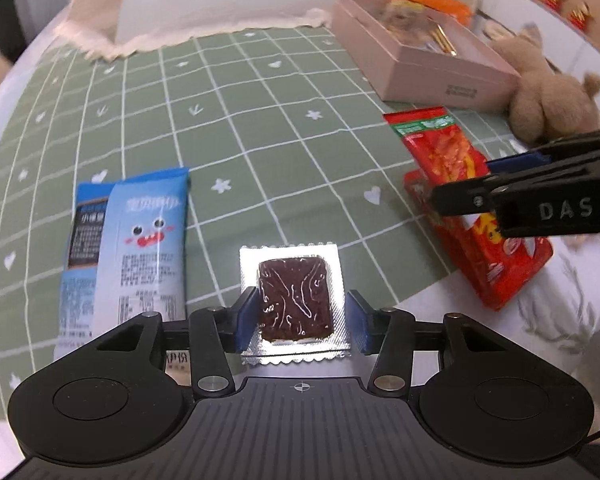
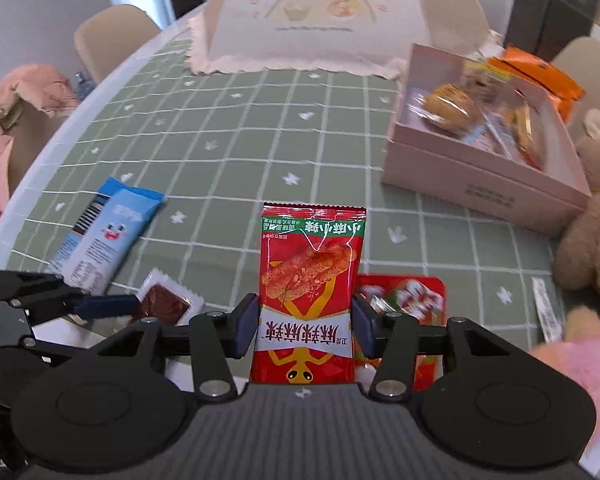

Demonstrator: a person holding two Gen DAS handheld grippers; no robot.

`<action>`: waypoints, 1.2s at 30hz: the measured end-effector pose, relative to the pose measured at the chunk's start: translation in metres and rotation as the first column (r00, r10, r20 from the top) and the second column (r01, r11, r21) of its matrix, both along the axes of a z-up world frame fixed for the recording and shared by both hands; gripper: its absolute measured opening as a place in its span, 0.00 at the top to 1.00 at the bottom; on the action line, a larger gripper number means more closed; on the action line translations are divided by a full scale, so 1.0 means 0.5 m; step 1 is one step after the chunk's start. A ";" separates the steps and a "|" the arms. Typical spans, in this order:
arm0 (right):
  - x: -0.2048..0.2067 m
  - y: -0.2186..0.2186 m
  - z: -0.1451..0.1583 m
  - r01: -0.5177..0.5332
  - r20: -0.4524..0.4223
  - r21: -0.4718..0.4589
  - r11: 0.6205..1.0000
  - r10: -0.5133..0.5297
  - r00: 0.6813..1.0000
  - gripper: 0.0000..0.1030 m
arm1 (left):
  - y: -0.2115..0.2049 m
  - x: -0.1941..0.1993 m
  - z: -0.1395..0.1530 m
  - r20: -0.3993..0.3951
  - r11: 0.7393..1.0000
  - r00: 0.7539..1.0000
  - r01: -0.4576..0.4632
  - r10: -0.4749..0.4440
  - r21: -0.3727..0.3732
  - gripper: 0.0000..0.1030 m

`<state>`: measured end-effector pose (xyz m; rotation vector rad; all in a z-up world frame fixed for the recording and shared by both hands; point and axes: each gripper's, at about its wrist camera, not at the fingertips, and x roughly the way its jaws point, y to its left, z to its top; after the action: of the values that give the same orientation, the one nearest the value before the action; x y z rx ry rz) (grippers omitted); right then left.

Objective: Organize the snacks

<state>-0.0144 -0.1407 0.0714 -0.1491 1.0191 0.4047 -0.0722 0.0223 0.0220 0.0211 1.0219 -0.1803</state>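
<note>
My left gripper (image 1: 300, 320) is closed around a silver sachet with a dark brown square (image 1: 294, 300), its pads at both sides of it. My right gripper (image 2: 305, 330) is shut on a red spicy-strip packet (image 2: 310, 280); it also shows in the left wrist view (image 1: 440, 152). The sachet shows at the left in the right wrist view (image 2: 164, 300). A pink open box (image 2: 480, 176) with several snacks inside stands at the right rear; it also shows in the left wrist view (image 1: 428, 68).
Two light blue snack bars (image 1: 136, 248) lie left on the green checked cloth (image 1: 240, 120). A second red packet (image 2: 404, 300) lies under the right gripper. A white food cover (image 2: 332, 16) stands at the back. A plush bear (image 1: 548, 92) sits beside the box.
</note>
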 end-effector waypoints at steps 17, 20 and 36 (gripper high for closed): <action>-0.031 -0.075 0.009 0.123 0.010 0.018 0.992 -0.123 0.992 0.52 | 0.045 0.004 0.000 -0.018 0.986 0.998 -0.070 0.068 -0.151 0.50; -0.035 -0.083 0.007 0.140 0.005 0.022 0.990 -0.140 0.990 0.52 | 0.046 0.008 0.002 -0.025 0.987 0.998 -0.057 0.054 -0.150 0.50; -0.053 -0.124 0.050 0.142 0.050 0.037 0.989 -0.143 0.988 0.52 | -0.014 -0.050 0.098 0.191 0.995 0.980 0.067 -0.052 -0.070 0.59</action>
<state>-0.0412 -0.2029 0.0961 -0.0563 0.9646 0.2858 -0.0971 0.0154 0.0710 -0.0007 0.8250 -0.2670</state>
